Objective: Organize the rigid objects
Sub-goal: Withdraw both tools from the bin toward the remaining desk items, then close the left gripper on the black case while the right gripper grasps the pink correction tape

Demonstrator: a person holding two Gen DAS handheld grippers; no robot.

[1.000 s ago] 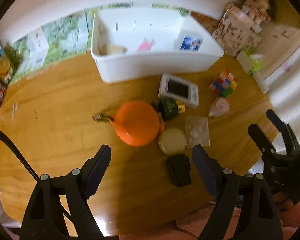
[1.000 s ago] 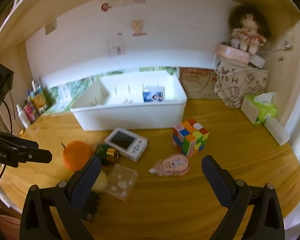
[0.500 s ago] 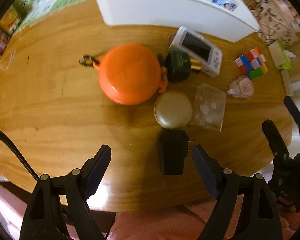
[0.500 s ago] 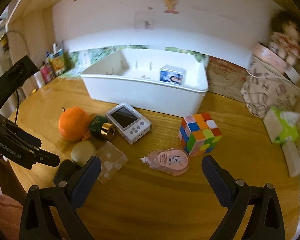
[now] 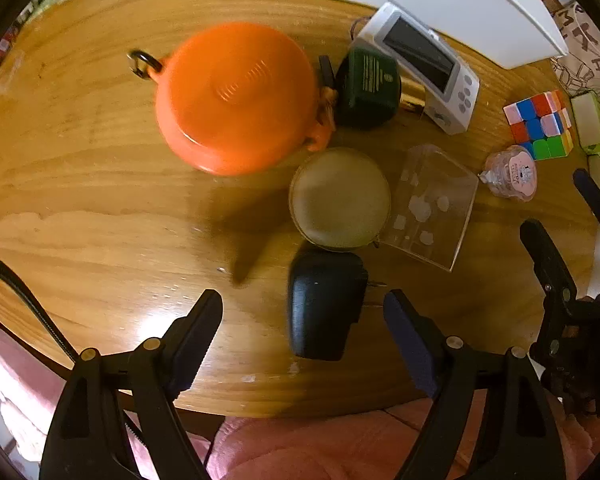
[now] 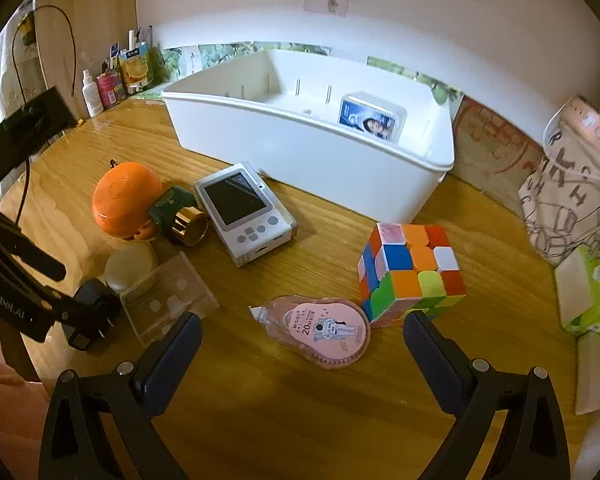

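Because the black plug adapter (image 5: 324, 304) lies touching the round beige tin (image 5: 340, 199), with the clear plastic case (image 5: 430, 207) just right of that, a grab made from here could go wrong: the far tips of the left gripper (image 5: 302, 312) might nudge the tin or ride onto the case, and the adapter's smooth rounded shell could squirt out of a shallow pinch toward the near table edge. Its prongs, pointing right, may also catch a pad.

The left gripper hangs over the near edge of the wooden table (image 5: 100, 200), looking steeply down, its jaws spread wide and empty, the adapter between them but closer to the right pad.

The right gripper (image 6: 302, 340) is lower and more level, likewise wide apart and holding nothing, with the pink correction tape dispenser (image 6: 324, 330) between its tips and the Rubik's cube (image 6: 412, 272) just beyond the right one. The white bin (image 6: 312, 144), the likely destination, stands at the far side, well apart from both.
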